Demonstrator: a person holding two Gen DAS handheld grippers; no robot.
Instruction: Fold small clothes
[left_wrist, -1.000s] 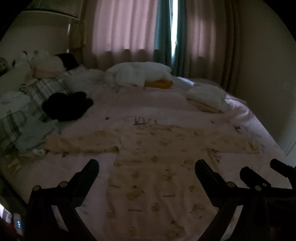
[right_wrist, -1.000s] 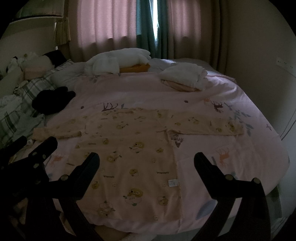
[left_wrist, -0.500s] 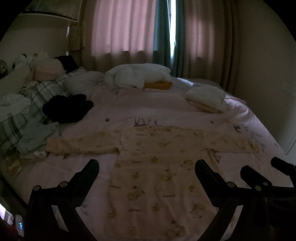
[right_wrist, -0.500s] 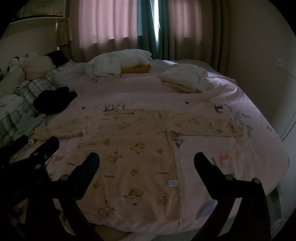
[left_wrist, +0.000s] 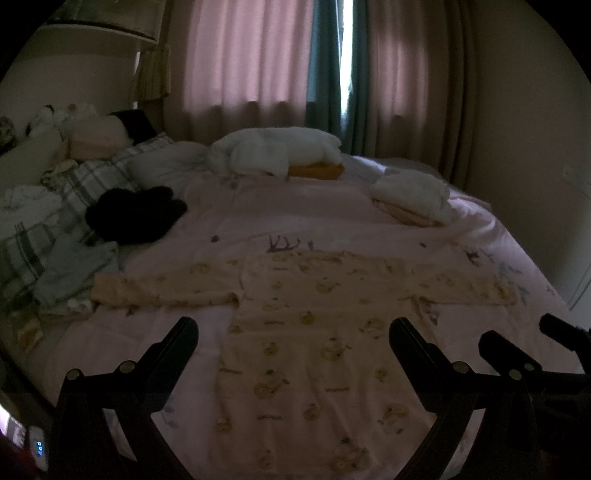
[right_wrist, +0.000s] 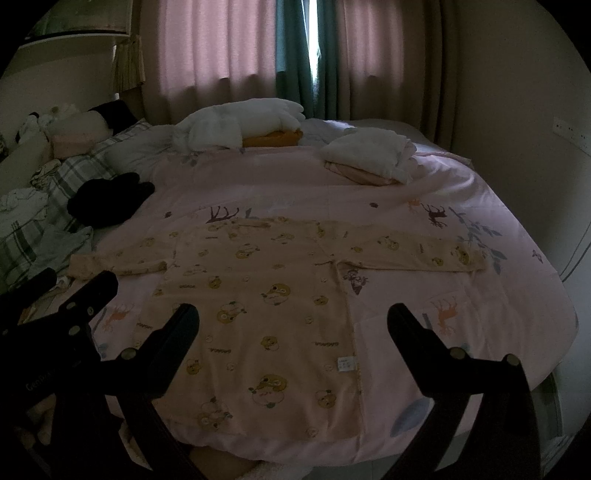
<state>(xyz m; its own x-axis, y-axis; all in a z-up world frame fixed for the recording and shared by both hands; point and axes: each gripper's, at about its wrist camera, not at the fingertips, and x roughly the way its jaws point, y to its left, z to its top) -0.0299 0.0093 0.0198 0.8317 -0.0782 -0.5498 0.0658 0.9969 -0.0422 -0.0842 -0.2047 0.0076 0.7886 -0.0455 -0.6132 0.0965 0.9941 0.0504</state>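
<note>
The small shirt (left_wrist: 317, 332) (right_wrist: 266, 295), pale peach with printed bears, lies flat on the pink bedcover (left_wrist: 295, 210) (right_wrist: 280, 184), both sleeves spread out to the sides and its hem near the front edge of the bed.

The left claw (left_wrist: 293, 326) is spread wide and holds nothing; it hangs above the lower part of the shirt, with its fingers on either side of the shirt's body and not touching it. The right claw (right_wrist: 293, 312) is also wide apart and holds nothing; it hangs over the shirt's right lower half, near the white label. Both claws point forward along the bed, side by side and close together.

Beyond the shirt, a folded white pile (left_wrist: 410, 195) (right_wrist: 369, 155) lies on the bedcover. To the shirt's left lies a black garment (left_wrist: 133, 216) (right_wrist: 107, 199).
</note>
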